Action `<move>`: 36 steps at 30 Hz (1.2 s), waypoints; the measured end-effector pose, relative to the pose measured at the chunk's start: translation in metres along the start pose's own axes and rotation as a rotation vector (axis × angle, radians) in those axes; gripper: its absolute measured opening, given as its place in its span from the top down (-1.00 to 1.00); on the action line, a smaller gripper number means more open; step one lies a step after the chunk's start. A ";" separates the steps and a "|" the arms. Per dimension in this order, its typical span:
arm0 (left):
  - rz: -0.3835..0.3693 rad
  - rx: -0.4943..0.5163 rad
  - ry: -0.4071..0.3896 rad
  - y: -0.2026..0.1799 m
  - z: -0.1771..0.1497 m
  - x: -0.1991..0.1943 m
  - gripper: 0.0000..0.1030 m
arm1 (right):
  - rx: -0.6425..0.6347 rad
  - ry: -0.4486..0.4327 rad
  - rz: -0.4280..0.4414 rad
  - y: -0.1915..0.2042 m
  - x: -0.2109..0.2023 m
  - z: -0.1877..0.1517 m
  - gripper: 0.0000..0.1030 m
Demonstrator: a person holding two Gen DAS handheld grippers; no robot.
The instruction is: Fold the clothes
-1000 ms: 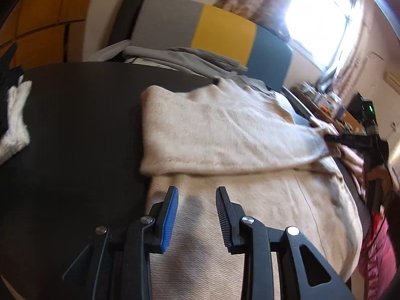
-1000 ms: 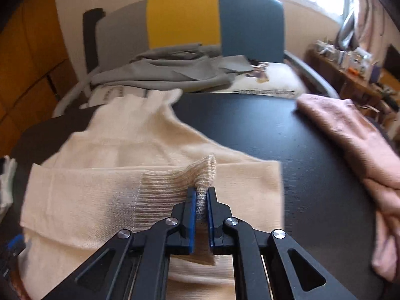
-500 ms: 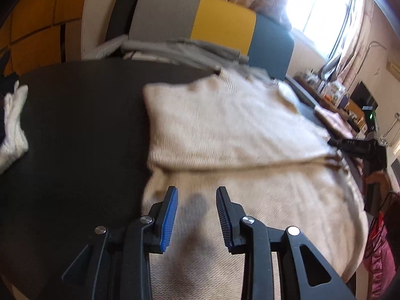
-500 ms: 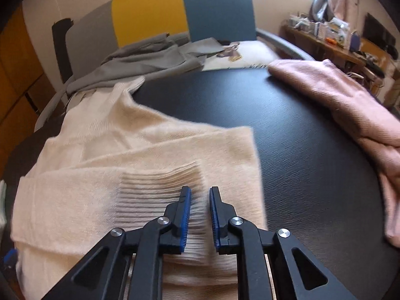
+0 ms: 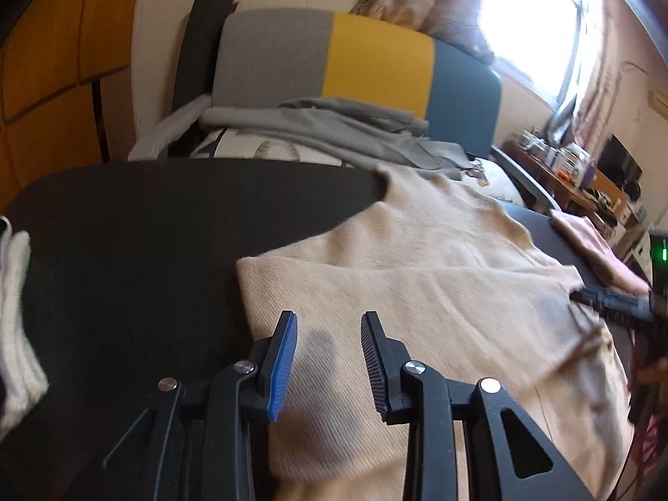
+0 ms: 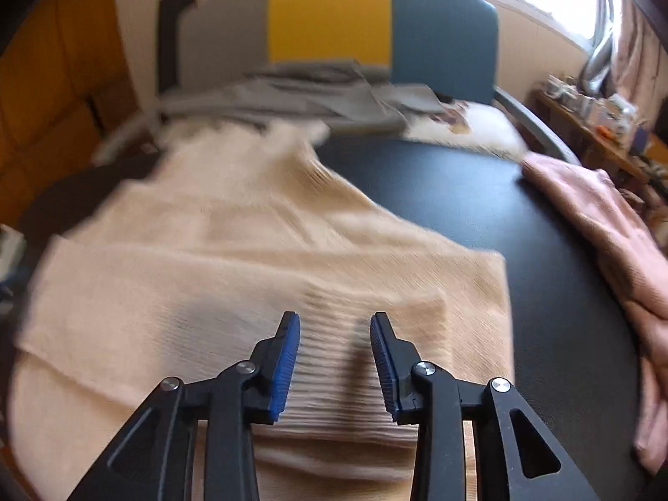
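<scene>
A cream knit sweater (image 5: 417, 284) lies spread on the black table (image 5: 125, 225), with a sleeve folded across its body. My left gripper (image 5: 330, 321) hovers open over the sweater's left part, nothing between its fingers. In the right wrist view the same sweater (image 6: 234, 242) fills the middle, and its ribbed cuff (image 6: 334, 359) lies flat just under my right gripper (image 6: 336, 321), which is open and empty. The right gripper also shows at the far right of the left wrist view as a black tool (image 5: 609, 302) over the sweater's edge.
A pink garment (image 6: 609, 242) lies along the table's right side. A white knit item (image 5: 16, 317) sits at the left edge. Behind the table stands a grey, yellow and blue chair (image 5: 355, 62) with grey clothes (image 5: 334, 125) piled on it.
My right gripper let go of the ribbed cuff and opened wide; the cuff now lies flat on the sweater. The left gripper stayed open and shifted a little over the sweater.
</scene>
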State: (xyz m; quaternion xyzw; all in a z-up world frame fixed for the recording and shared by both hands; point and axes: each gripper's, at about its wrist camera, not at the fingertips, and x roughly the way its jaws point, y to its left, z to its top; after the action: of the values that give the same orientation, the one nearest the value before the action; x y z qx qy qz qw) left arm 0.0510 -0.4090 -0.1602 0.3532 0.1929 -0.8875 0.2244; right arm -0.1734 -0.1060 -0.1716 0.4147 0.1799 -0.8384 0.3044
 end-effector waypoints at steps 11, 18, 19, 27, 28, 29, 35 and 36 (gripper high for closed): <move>0.077 0.051 0.110 0.010 0.000 0.045 0.31 | 0.033 -0.061 -0.005 -0.021 -0.004 -0.034 0.19; 0.006 0.020 0.096 0.020 0.021 0.022 0.33 | 0.069 -0.029 0.123 -0.035 -0.008 -0.018 0.08; -0.023 0.021 0.075 0.021 0.026 0.018 0.32 | 0.089 -0.023 0.164 -0.040 -0.010 -0.010 0.08; -0.261 0.024 0.115 0.003 0.086 0.050 0.01 | 0.255 -0.041 0.529 -0.056 0.026 0.087 -0.13; -0.282 0.019 0.139 -0.001 0.094 0.062 -0.12 | 0.279 -0.013 0.544 -0.058 0.041 0.100 -0.14; -0.302 0.013 0.164 -0.004 0.102 0.074 -0.18 | 0.297 0.006 0.551 -0.059 0.055 0.112 -0.14; -0.395 -0.015 0.277 -0.023 0.146 0.141 -0.23 | 0.376 0.177 0.626 -0.067 0.138 0.157 -0.14; -0.396 -0.023 0.300 -0.025 0.150 0.153 -0.22 | 0.378 0.197 0.635 -0.067 0.148 0.162 -0.18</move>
State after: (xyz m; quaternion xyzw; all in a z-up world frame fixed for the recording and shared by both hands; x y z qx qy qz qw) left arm -0.1433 -0.5039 -0.1632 0.4336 0.2994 -0.8497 0.0192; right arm -0.3821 -0.1993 -0.1914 0.5772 -0.0871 -0.6768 0.4485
